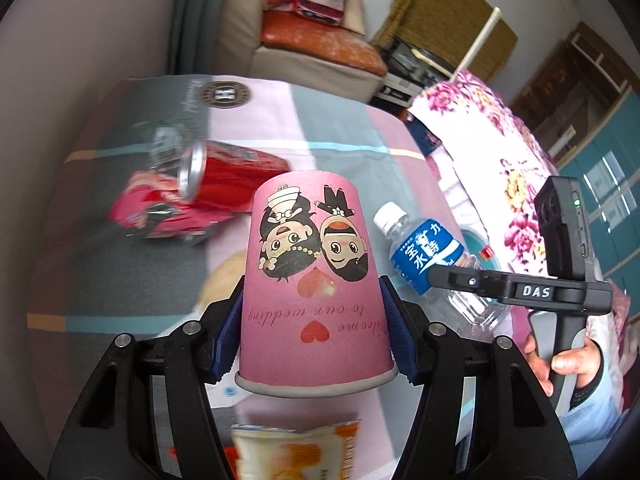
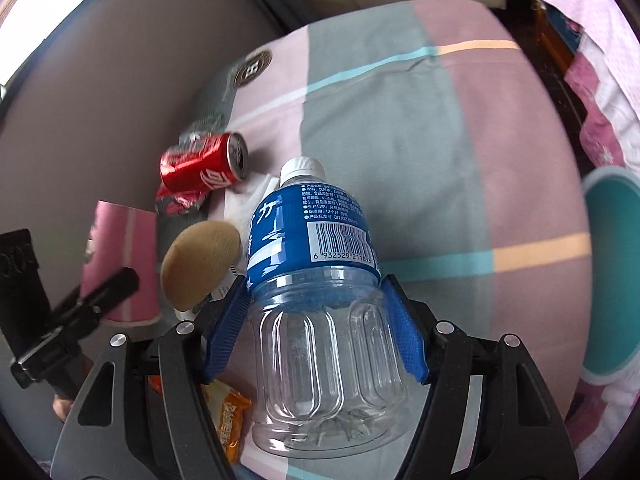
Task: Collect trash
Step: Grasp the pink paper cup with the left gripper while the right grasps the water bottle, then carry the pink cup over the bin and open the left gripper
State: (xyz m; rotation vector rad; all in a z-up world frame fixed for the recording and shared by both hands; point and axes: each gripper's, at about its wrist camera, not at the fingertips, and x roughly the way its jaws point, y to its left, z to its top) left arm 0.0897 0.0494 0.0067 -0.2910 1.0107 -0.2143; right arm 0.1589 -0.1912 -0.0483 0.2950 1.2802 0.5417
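Trash lies spread on a bed (image 2: 460, 128) with a pink, grey and teal checked sheet. Left gripper (image 1: 314, 316): jaws clamped on a pink paper cup (image 1: 310, 280), held upside down, cartoon couple print, rim toward the camera. Right gripper (image 2: 320, 328): jaws pressed on a clear plastic bottle (image 2: 320, 280), blue label, white cap pointing to 12 o'clock; no earlier view to compare. In the left wrist view the bottle sits at 3 o'clock of the cup, with a hand (image 1: 568, 364) on the right gripper's handle. Red soda can (image 2: 204, 166) lies on its side at 10 o'clock of the bottle, on a crumpled red wrapper (image 2: 176, 202). Tan round object (image 2: 200, 264) just beside the bottle at 9 o'clock. Orange snack packet (image 2: 232, 416) at 7 o'clock, partly under the jaws. Teal bin (image 2: 612, 280) at the bed's 3 o'clock edge. Room beyond: floral blanket (image 1: 480, 128), beige armchair (image 1: 304, 48), grey wall.
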